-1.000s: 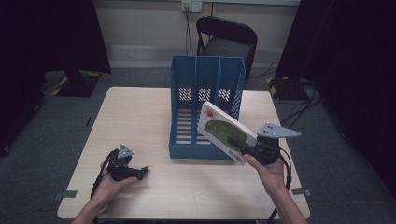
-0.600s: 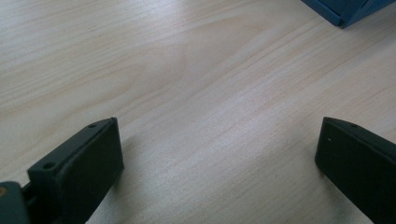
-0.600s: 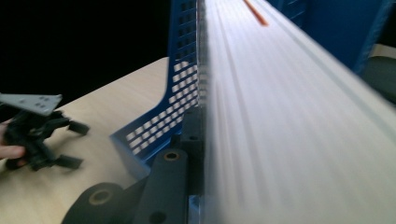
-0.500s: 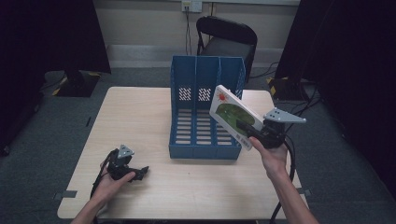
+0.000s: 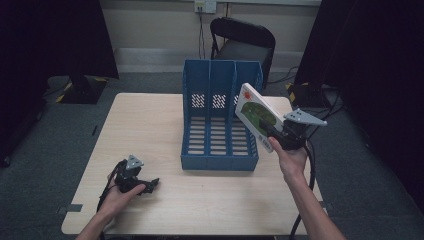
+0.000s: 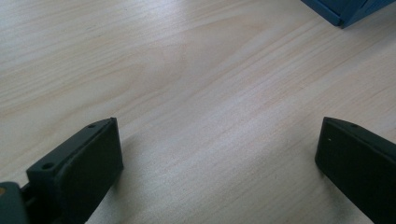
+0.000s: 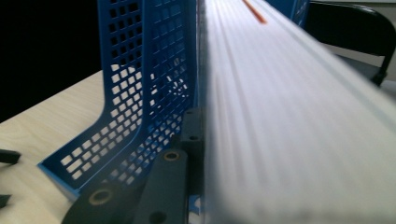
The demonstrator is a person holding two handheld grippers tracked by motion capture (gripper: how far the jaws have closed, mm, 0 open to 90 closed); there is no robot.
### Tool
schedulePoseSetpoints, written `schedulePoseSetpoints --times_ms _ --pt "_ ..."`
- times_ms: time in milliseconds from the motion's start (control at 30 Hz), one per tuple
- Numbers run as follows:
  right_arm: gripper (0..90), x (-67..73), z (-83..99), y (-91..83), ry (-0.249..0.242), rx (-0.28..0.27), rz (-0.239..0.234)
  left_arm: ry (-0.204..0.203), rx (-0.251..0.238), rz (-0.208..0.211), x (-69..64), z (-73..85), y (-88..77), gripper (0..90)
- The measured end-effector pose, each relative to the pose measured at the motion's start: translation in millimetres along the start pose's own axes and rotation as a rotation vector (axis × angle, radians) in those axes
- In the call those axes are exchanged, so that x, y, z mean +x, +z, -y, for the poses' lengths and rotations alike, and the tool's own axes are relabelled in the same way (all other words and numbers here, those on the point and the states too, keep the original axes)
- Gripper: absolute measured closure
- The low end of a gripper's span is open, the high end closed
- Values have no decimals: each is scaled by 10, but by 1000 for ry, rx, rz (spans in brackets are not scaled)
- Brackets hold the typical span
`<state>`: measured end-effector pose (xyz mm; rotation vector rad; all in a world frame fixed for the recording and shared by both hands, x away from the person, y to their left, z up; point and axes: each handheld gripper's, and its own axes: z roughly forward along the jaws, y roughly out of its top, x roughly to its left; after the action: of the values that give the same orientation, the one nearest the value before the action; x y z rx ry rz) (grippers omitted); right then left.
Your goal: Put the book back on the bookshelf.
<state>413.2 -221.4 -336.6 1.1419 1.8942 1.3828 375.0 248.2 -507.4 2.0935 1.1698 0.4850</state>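
A white book (image 5: 255, 117) with a green picture on its cover hangs tilted over the right end of the blue three-slot file rack (image 5: 220, 162). My right gripper (image 5: 274, 136) is shut on the book's lower edge. In the right gripper view the book's page edge (image 7: 289, 116) runs along one black finger (image 7: 187, 140), with the rack's perforated wall (image 7: 154, 84) just to its left. My left gripper (image 5: 152, 184) rests on the table (image 5: 150, 125) at the front left. In the left gripper view it (image 6: 219, 158) is open over bare wood.
A black chair (image 5: 242, 42) stands behind the table's far edge. A corner of the rack (image 6: 341, 11) lies ahead of the left gripper. Dark curtains hang at both sides, and cables trail over the right front of the table.
My right gripper has carried the book to the right and farther back, from over the rack's front right part to its right end. The left gripper has kept still.
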Motion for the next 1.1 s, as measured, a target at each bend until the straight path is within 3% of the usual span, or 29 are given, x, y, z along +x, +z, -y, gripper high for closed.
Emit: schedulePoseSetpoints --times_ms 333,833,1100 --pt "765 47 -17 260 12 21 88 0 1 -1 0 -1 1 0" --pt "764 13 91 591 53 66 162 1 1 -1 0 -1 1 0" --pt "764 66 173 732 65 79 196 1 0 1 -1 3 -2 0"
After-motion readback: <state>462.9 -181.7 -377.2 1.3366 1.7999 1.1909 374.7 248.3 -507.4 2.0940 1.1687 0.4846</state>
